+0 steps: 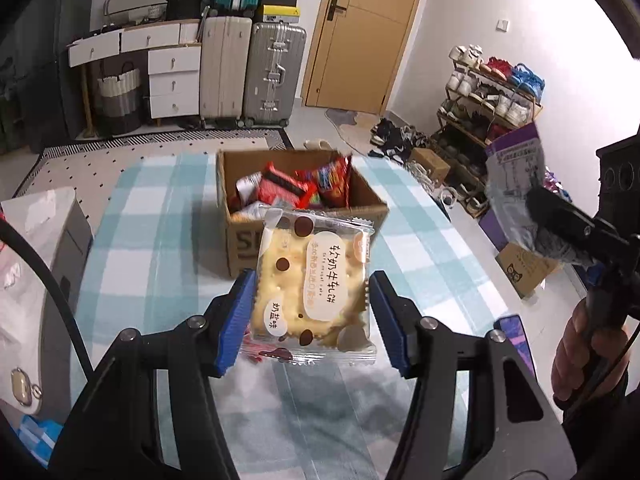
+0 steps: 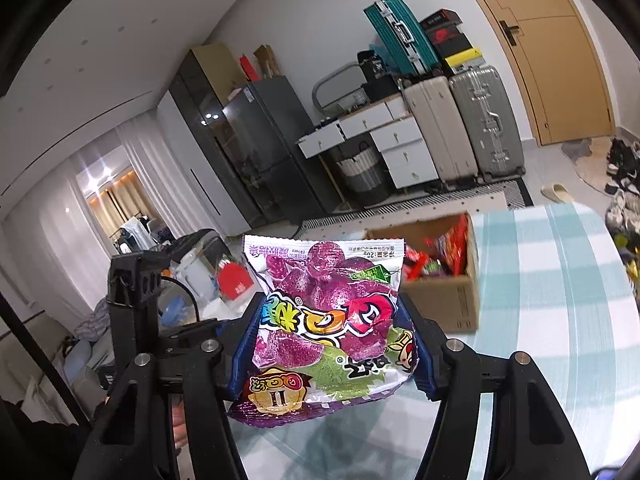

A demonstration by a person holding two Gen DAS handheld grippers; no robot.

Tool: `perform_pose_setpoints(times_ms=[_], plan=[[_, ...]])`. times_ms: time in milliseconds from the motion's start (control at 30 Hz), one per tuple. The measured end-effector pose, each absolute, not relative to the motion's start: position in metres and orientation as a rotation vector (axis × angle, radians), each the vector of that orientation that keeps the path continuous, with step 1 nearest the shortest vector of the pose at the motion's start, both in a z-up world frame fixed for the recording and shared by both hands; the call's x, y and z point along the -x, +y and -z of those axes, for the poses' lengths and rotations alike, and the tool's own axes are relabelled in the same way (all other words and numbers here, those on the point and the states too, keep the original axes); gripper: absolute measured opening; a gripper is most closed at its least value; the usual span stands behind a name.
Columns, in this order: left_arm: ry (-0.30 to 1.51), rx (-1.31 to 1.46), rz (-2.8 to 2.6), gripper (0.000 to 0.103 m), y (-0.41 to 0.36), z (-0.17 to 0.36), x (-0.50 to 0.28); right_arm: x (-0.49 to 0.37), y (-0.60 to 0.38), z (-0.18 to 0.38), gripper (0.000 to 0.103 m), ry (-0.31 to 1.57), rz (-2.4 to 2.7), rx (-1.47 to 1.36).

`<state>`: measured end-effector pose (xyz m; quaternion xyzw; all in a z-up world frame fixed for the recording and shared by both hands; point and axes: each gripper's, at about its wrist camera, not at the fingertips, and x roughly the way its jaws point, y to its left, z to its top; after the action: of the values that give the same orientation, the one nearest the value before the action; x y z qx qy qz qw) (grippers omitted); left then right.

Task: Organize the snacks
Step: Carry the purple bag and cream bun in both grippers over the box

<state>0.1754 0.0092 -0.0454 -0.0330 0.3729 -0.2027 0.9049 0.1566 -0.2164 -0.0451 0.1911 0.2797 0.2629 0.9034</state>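
My left gripper (image 1: 312, 316) is shut on a clear cracker packet (image 1: 314, 280) with brown dots, held upright above the checked tablecloth just in front of a cardboard box (image 1: 240, 236). The box holds several red snack bags (image 1: 304, 188). My right gripper (image 2: 326, 344) is shut on a purple grape gummy bag (image 2: 326, 320), held above the table. The box also shows in the right wrist view (image 2: 448, 300), ahead and to the right. The right gripper and its purple bag (image 1: 516, 172) appear at the right of the left wrist view, raised.
A blue-and-white checked tablecloth (image 1: 160, 264) covers the table. A grey appliance (image 1: 60, 248) stands at the table's left edge. Suitcases (image 1: 252, 72), white drawers (image 1: 172, 80), a door (image 1: 360, 32) and a shoe rack (image 1: 488, 100) line the room behind.
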Motion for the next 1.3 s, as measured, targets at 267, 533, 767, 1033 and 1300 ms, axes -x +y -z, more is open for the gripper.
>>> perform_pose_setpoints(times_ms=[267,533,767,1033,1300], plan=[[0.737,0.074,0.394,0.055,0.03,0.002,-0.206,-0.189,-0.216,0.0,0.063,0.542,-0.558,-0.372],[0.7,0.062,0.381,0.055,0.034,-0.042,-0.241,-0.23,-0.216,-0.035,0.064,0.522,-0.574,-0.38],[0.702,0.06,0.374,0.055,0.025,-0.063,-0.279,-0.271,-0.208,-0.055,0.064,0.518,-0.56,-0.357],[0.731,0.079,0.367,0.055,0.012,-0.051,-0.322,-0.316,-0.201,-0.041,0.064,0.56,-0.511,-0.323],[0.769,0.073,0.348,0.055,-0.003,-0.015,-0.37,-0.354,-0.201,-0.004,0.064,0.626,-0.466,-0.311]])
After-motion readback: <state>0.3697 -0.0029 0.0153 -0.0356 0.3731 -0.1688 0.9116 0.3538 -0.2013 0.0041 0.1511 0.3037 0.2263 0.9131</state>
